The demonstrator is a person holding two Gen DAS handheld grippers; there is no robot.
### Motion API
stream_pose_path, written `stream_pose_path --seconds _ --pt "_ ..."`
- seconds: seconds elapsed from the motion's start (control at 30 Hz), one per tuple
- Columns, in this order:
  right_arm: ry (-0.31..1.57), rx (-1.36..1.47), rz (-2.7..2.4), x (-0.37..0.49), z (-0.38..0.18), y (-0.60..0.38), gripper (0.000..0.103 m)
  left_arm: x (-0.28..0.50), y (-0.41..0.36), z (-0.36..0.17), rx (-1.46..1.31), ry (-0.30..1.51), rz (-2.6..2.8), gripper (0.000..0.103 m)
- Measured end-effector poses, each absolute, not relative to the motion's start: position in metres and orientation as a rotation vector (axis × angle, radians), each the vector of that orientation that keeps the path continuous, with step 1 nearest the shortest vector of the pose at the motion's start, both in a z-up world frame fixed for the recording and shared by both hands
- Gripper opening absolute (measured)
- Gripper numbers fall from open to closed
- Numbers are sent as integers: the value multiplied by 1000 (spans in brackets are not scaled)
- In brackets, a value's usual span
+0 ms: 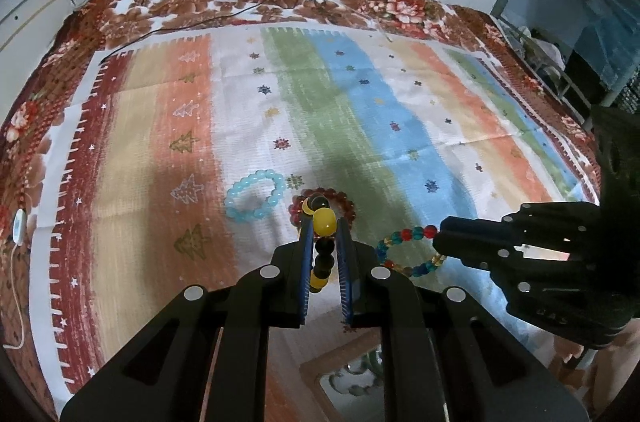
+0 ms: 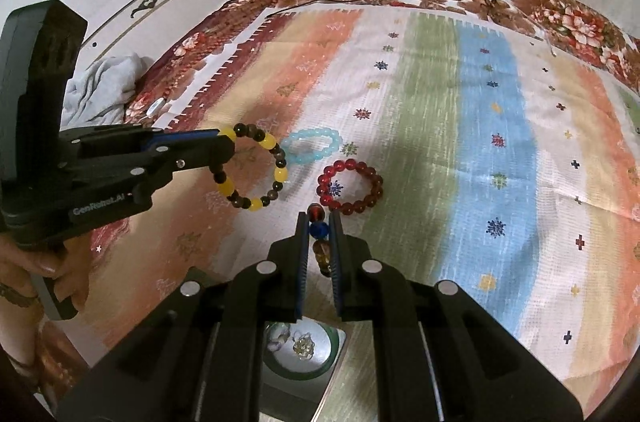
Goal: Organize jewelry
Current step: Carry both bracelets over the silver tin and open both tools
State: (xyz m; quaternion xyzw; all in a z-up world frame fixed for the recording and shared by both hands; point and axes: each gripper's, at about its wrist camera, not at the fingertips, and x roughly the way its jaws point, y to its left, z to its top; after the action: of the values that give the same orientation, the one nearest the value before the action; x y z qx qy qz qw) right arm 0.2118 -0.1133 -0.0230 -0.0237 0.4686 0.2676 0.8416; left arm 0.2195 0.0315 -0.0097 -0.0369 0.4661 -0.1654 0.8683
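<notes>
Bracelets are four: the yellow-and-dark bracelet [image 2: 252,172] is clamped in the left hand-held gripper [image 1: 323,222], the multicolour bracelet [image 1: 408,251] in the right hand-held gripper [image 2: 319,222], both lifted above the striped cloth [image 2: 488,126]; the light blue bracelet [image 2: 312,144] and red bracelet [image 2: 350,188] lie there, near each other.

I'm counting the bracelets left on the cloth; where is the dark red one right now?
The dark red bracelet lies flat on the striped cloth, just ahead of the right gripper, with the pale blue bracelet beside it to the upper left.
</notes>
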Motion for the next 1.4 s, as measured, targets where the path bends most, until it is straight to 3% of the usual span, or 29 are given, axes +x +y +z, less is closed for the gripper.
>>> stream_pose_path --seconds 1.4 --pt "948 -29 629 125 -9 -126 11 113 10 6 -86 923 -470 11"
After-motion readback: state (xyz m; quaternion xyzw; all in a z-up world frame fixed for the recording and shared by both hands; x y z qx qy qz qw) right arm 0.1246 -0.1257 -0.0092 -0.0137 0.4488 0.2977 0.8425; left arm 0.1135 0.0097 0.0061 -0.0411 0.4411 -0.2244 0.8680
